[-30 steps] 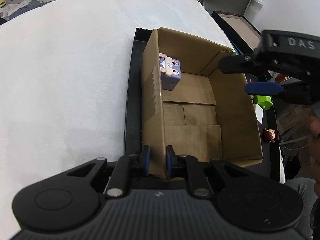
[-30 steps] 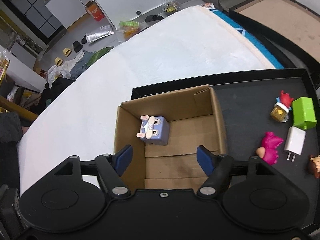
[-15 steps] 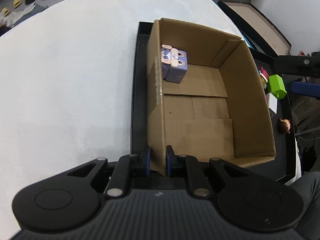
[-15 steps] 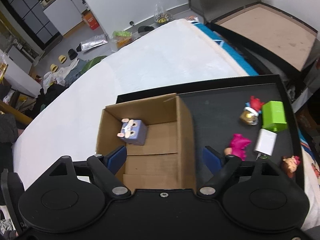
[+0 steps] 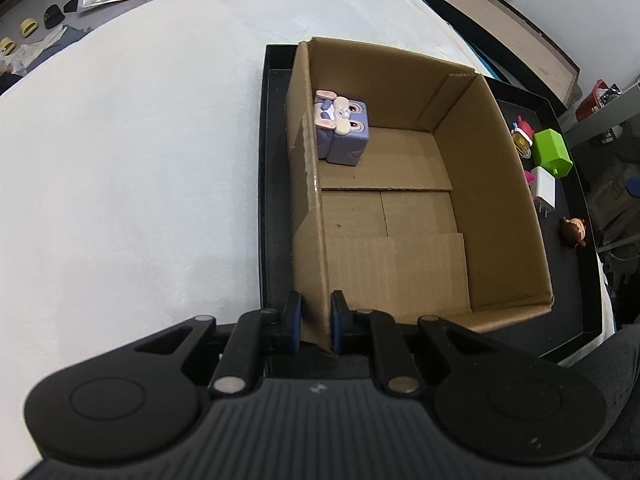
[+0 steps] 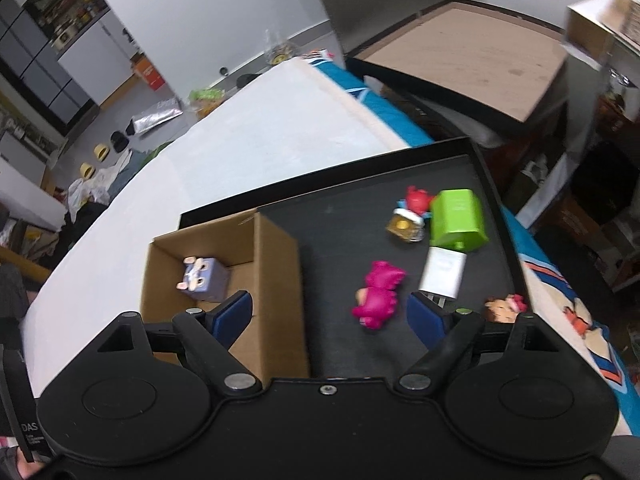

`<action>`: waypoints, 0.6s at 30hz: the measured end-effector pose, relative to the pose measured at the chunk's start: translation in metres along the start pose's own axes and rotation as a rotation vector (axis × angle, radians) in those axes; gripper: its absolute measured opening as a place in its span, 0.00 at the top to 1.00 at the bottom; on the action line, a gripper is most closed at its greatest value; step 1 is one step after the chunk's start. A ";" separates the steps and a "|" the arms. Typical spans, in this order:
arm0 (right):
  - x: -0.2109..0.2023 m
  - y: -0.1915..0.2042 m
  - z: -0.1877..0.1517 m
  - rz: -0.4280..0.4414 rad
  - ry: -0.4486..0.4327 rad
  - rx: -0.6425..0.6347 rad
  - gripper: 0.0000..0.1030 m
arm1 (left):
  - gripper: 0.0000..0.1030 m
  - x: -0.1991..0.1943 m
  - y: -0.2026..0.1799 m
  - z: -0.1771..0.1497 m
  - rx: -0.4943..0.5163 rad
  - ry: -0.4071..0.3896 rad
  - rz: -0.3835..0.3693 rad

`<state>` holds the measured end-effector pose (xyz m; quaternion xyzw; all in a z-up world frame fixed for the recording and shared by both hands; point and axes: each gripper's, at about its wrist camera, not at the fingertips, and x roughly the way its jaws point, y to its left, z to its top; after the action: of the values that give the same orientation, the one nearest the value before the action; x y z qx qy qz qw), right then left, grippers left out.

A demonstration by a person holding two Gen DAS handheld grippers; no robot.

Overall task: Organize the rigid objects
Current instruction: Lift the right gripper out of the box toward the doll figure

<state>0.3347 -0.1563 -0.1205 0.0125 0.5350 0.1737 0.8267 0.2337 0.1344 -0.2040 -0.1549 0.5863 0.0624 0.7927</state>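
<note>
My left gripper (image 5: 313, 322) was clamped on the near corner of the box (image 5: 500, 216) wall. My right gripper (image 6: 330, 316) hung with jaws wide, nothing between them, above the black tray (image 6: 344, 216). Beyond it lay a pink toy (image 6: 378, 294), a white charger (image 6: 442, 272), a green block (image 6: 458, 218). The purple cube (image 5: 342, 132) sat in the box's far-left corner.

Bunny cube (image 5: 341, 132) inside box (image 5: 504, 216)

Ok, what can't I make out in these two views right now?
- Left wrist view: pink toy figure, mostly hidden behind brown cardboard box wall.
- Right wrist view: small brown-haired figurine, partly covered by right gripper finger.
- Right wrist view: green plastic block, motion-blurred.
</note>
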 end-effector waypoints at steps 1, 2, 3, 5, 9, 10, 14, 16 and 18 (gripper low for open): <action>-0.001 -0.006 0.000 -0.003 -0.001 0.008 0.18 | 0.87 -0.001 0.000 0.000 -0.001 -0.002 0.002; -0.002 -0.012 0.000 -0.005 -0.002 0.017 0.18 | 0.87 -0.002 0.000 0.000 -0.001 -0.003 0.004; -0.003 -0.017 -0.001 -0.007 -0.003 0.026 0.18 | 0.87 -0.003 0.000 -0.001 0.002 -0.001 0.003; -0.004 -0.027 0.000 -0.011 0.001 0.047 0.18 | 0.87 -0.004 0.003 0.000 -0.006 0.007 -0.005; -0.007 -0.044 0.000 -0.003 0.005 0.069 0.18 | 0.87 -0.005 0.006 0.002 -0.030 0.013 -0.002; -0.007 -0.047 0.000 -0.006 0.008 0.067 0.18 | 0.87 -0.005 0.005 0.002 -0.027 0.013 0.002; -0.006 -0.061 0.002 -0.020 0.019 0.069 0.18 | 0.87 -0.005 0.001 0.003 -0.019 0.016 0.025; -0.006 -0.069 0.002 -0.023 0.023 0.074 0.18 | 0.87 -0.005 0.000 0.004 -0.024 0.021 0.033; -0.005 -0.076 0.003 -0.029 0.031 0.075 0.18 | 0.87 -0.004 -0.001 0.004 -0.025 0.021 0.042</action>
<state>0.3562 -0.2283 -0.1308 0.0328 0.5539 0.1417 0.8198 0.2364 0.1352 -0.1987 -0.1531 0.5968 0.0849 0.7830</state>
